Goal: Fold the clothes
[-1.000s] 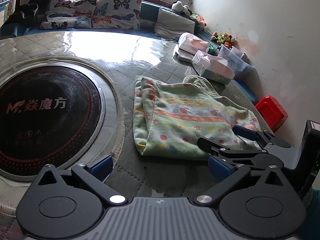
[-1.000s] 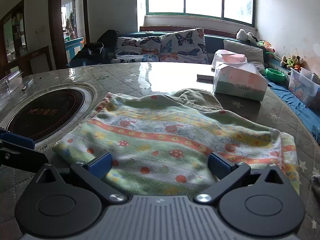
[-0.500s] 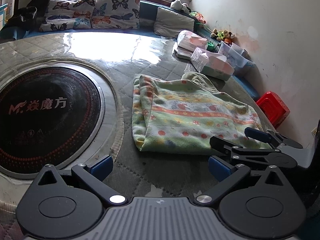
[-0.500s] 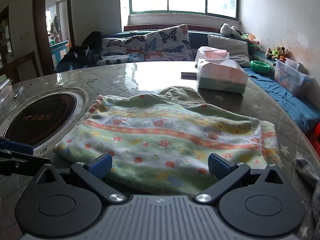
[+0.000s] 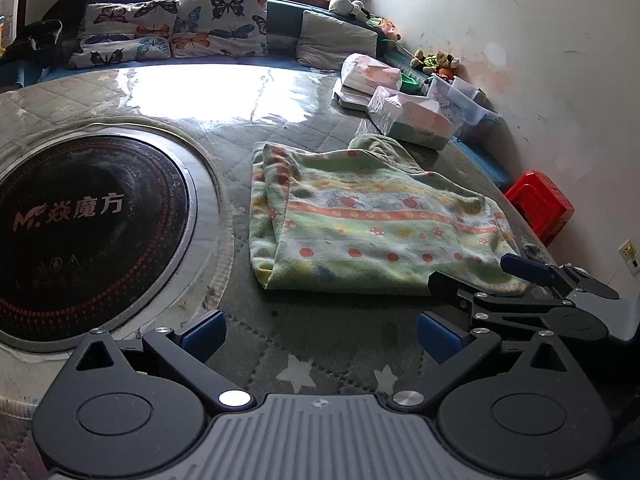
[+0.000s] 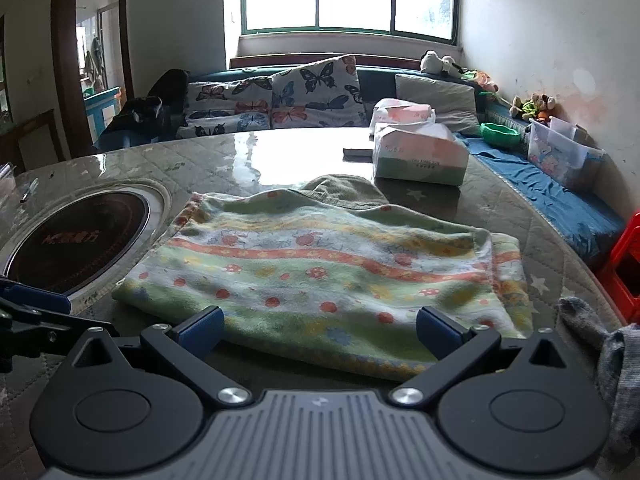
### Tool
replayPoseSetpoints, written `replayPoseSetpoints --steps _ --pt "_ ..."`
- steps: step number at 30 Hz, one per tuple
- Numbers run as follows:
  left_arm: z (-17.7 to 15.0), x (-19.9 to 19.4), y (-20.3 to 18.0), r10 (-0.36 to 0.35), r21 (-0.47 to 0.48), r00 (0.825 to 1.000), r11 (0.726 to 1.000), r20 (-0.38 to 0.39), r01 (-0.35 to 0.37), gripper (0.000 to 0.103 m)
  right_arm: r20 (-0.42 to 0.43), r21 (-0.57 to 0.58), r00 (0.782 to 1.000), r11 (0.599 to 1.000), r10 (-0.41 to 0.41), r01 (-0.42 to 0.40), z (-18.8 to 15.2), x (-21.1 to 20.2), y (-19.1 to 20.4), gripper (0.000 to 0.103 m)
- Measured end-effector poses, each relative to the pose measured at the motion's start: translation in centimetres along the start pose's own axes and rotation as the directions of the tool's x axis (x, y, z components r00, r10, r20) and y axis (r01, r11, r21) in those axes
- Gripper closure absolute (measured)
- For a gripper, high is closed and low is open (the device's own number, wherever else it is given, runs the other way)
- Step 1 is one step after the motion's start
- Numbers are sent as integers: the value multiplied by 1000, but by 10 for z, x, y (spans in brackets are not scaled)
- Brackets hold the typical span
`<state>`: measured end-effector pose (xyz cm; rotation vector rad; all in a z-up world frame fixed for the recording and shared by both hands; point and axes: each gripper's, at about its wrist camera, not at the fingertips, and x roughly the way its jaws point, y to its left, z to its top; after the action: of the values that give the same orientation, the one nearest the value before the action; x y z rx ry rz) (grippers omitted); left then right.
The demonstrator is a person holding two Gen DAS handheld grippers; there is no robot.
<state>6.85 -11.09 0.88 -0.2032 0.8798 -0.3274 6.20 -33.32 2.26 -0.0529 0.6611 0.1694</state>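
A folded green cloth with orange stripes and red dots (image 5: 372, 224) lies flat on the quilted round table (image 5: 320, 344); it also shows in the right wrist view (image 6: 328, 276). An olive garment (image 6: 344, 188) sticks out from under its far edge. My left gripper (image 5: 320, 330) is open and empty, just short of the cloth's near edge. My right gripper (image 6: 318, 326) is open and empty, its blue fingertips (image 6: 202, 326) at the cloth's near edge; it also shows at the right in the left wrist view (image 5: 520, 276).
A black round cooktop (image 5: 80, 232) is set into the table on the left. Tissue packs (image 6: 420, 156) stand beyond the cloth. A grey sock (image 6: 592, 332) lies at the table's right edge. A red stool (image 5: 540, 208) and a sofa with butterfly cushions (image 6: 280, 96) surround the table.
Both grippers have drawn back from the cloth toward the table's near edge, staying open. The cloth lies as it did.
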Motion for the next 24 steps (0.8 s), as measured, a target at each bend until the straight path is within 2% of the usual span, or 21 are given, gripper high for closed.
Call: replayPoseSetpoints --steps 24 --pt "-17 -5 -19 -16 63 999 998 -44 19 0 -2 43 1000 999 -18 18 -22 -26 -6 0"
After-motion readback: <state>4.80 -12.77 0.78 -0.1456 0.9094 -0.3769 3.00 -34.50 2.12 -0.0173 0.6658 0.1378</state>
